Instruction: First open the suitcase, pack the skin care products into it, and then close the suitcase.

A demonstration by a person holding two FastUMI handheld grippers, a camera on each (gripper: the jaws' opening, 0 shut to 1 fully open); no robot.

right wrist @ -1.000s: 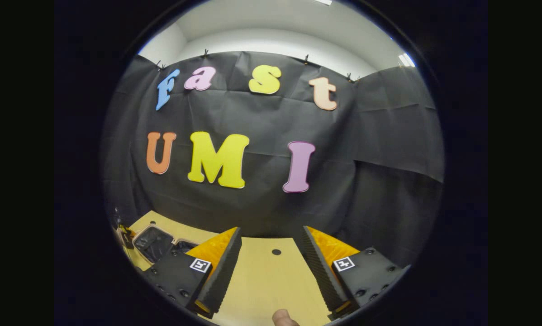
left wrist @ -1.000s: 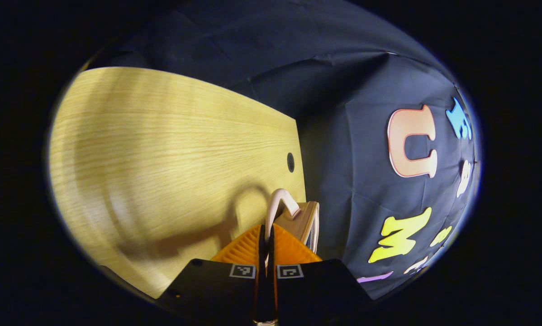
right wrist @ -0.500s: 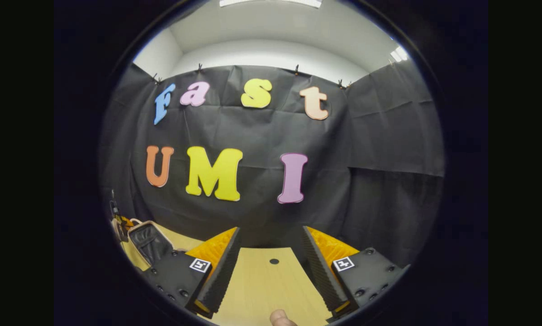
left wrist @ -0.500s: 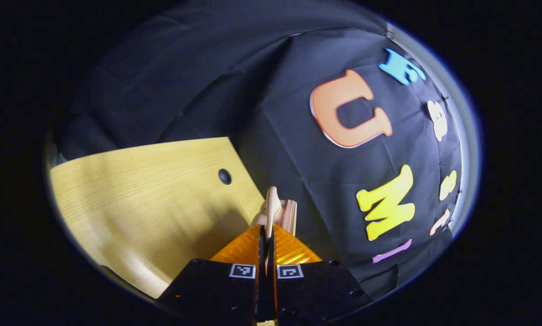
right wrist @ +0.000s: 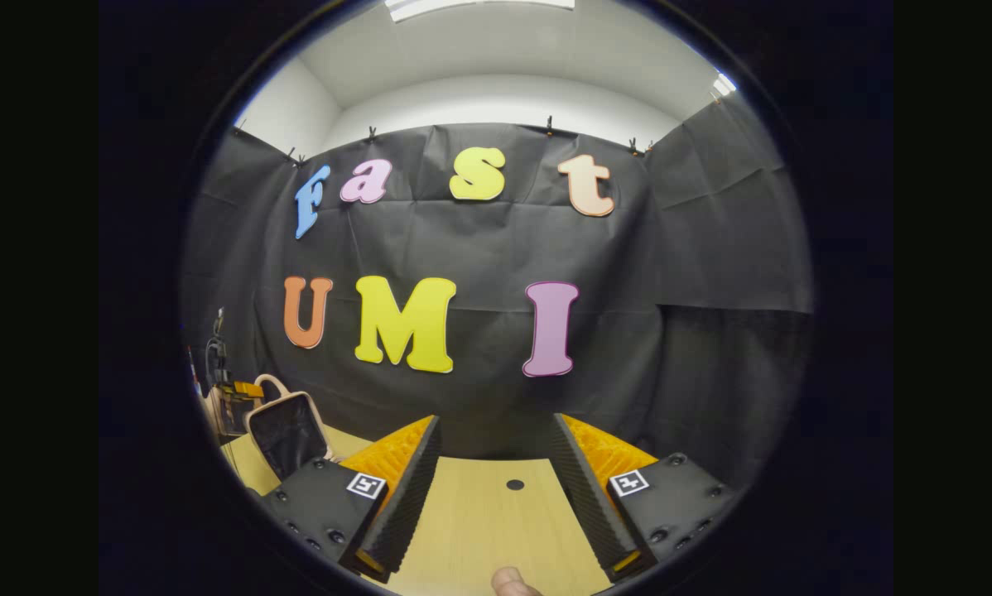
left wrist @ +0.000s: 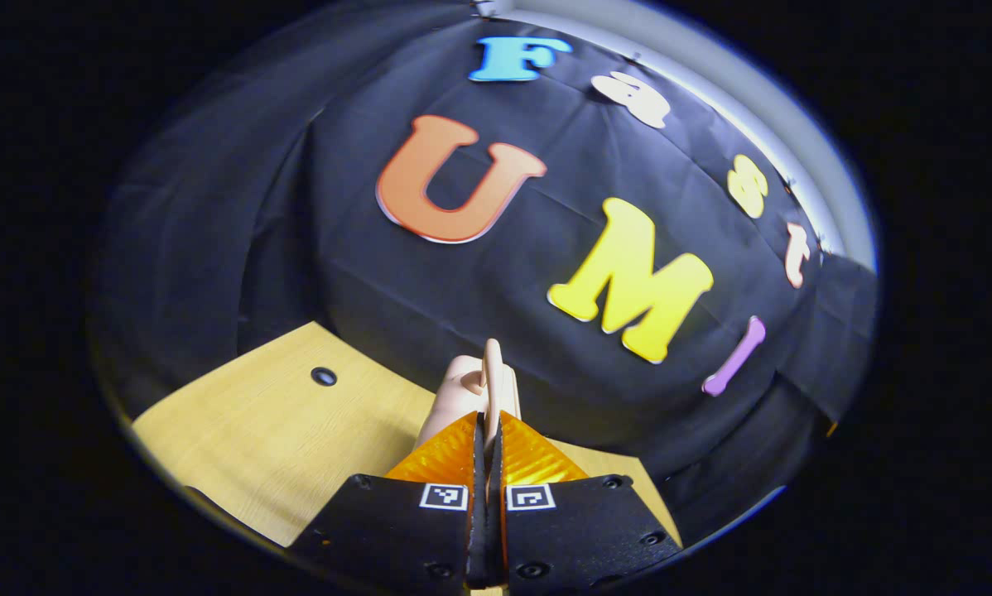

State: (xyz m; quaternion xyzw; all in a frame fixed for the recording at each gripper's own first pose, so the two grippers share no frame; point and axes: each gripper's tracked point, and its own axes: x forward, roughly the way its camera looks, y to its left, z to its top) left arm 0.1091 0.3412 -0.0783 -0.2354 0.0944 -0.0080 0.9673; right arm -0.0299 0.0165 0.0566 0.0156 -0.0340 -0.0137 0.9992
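Suitcase (right wrist: 285, 430) lid being raised for packing.
Gripping its handle (left wrist: 491, 381) in closed left tongs (left wrist: 488, 451); keeping right tongs (right wrist: 496, 476) wide apart, empty, waiting over table (right wrist: 496, 530).

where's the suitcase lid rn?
In the right gripper view the suitcase lid stands raised at far left over the wooden table, dark lining showing; in the left gripper view the left gripper is shut on its handle.

light: dim booth, bright white ceiling strip (right wrist: 479, 4) overhead | shadows: soft on pale wooden surface (left wrist: 281, 430) | glare: none | focus: sharp centre | distortion: strong fisheye bending at edges, dark vignette
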